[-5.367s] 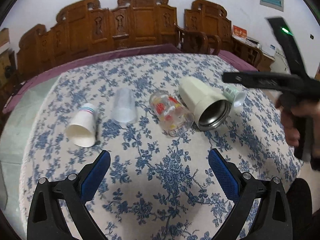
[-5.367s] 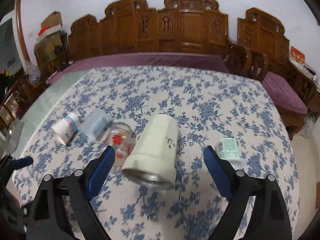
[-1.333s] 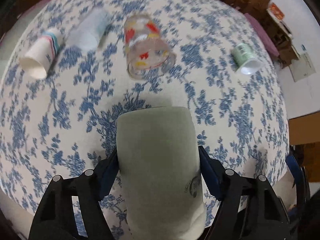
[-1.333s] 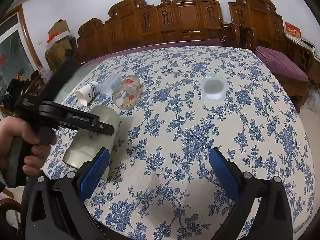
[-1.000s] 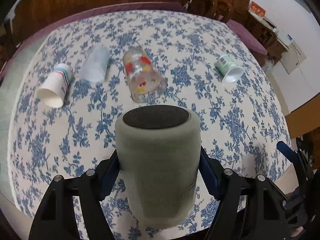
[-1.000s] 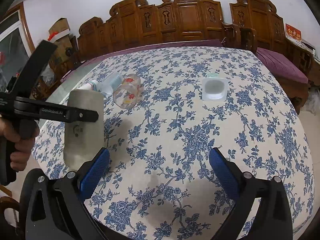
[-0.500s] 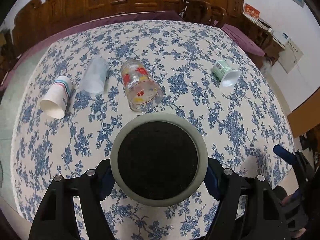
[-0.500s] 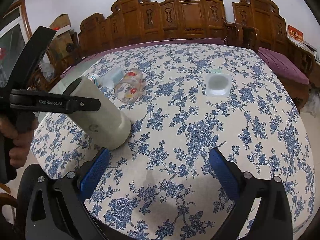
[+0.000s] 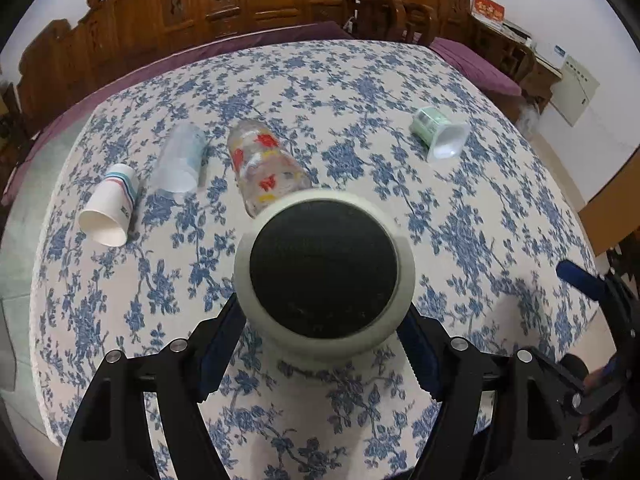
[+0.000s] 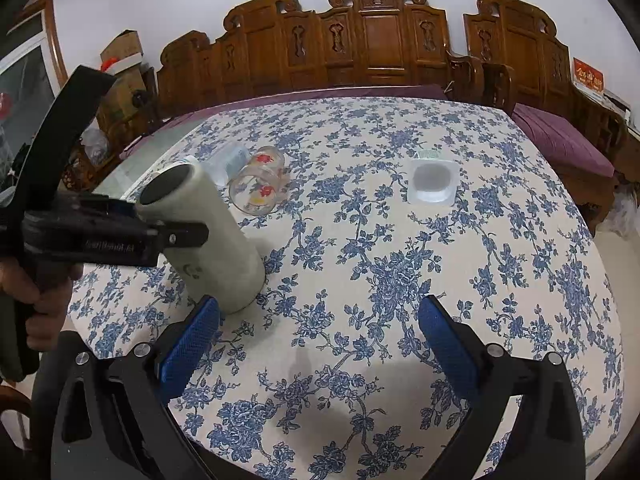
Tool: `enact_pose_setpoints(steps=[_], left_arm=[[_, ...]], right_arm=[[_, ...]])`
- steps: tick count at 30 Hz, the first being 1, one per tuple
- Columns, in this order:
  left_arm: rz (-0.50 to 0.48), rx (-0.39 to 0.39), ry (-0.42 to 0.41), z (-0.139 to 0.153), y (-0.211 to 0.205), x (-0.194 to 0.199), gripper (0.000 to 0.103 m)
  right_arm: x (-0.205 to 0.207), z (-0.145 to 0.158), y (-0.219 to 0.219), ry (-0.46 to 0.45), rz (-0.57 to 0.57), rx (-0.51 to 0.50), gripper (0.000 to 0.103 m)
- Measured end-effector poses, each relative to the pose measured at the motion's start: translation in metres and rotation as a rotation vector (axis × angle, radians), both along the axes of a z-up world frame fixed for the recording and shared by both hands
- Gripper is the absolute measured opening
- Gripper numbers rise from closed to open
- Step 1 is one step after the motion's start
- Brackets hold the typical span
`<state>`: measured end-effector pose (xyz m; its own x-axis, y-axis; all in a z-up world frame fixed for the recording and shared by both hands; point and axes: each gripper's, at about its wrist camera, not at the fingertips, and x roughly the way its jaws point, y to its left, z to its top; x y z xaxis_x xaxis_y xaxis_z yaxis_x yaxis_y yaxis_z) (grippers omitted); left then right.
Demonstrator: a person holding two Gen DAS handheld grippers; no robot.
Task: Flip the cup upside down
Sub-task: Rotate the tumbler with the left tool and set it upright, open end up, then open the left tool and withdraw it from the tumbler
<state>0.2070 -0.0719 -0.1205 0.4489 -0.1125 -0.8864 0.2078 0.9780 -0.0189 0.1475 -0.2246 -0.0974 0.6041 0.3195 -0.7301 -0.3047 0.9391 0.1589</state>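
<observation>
My left gripper (image 9: pixel 322 340) is shut on a tall cream tumbler (image 9: pixel 324 276) whose black base faces the camera. In the right wrist view the tumbler (image 10: pixel 216 240) stands mouth down on the floral tablecloth (image 10: pixel 400 272), tilted a little, with the left gripper's fingers (image 10: pixel 176 236) clamped on its side. My right gripper (image 10: pixel 316 336) is open and empty above the table's near edge.
Lying on their sides behind the tumbler are a paper cup (image 9: pixel 108 208), a clear plastic cup (image 9: pixel 180 160) and a printed glass (image 9: pixel 264 168). A green yoghurt cup (image 9: pixel 438 132) lies at the right. Carved wooden chairs (image 10: pixel 376 40) line the far side.
The left gripper picked the tumbler up off its side, turned it over and lowered it mouth down onto the cloth. The right gripper barely moved.
</observation>
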Motion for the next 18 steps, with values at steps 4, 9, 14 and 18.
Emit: enact_pose_setpoints(steps=[4, 9, 14, 18], left_arm=[[0.001, 0.004, -0.019, 0.003, 0.002, -0.01, 0.071], [0.022, -0.013, -0.046, 0.01, 0.013, -0.026, 0.084], [0.038, -0.051, -0.058, 0.016, 0.028, -0.04, 0.093], [0.052, -0.062, -0.068, 0.02, 0.038, -0.054, 0.093]], right_arm=[[-0.002, 0.004, 0.002, -0.01, 0.003, -0.003, 0.1], [-0.006, 0.013, 0.007, -0.03, 0.002, -0.005, 0.1], [-0.012, 0.022, 0.016, -0.048, -0.003, 0.0, 0.1], [-0.019, 0.031, 0.023, -0.059, -0.014, 0.009, 0.1]])
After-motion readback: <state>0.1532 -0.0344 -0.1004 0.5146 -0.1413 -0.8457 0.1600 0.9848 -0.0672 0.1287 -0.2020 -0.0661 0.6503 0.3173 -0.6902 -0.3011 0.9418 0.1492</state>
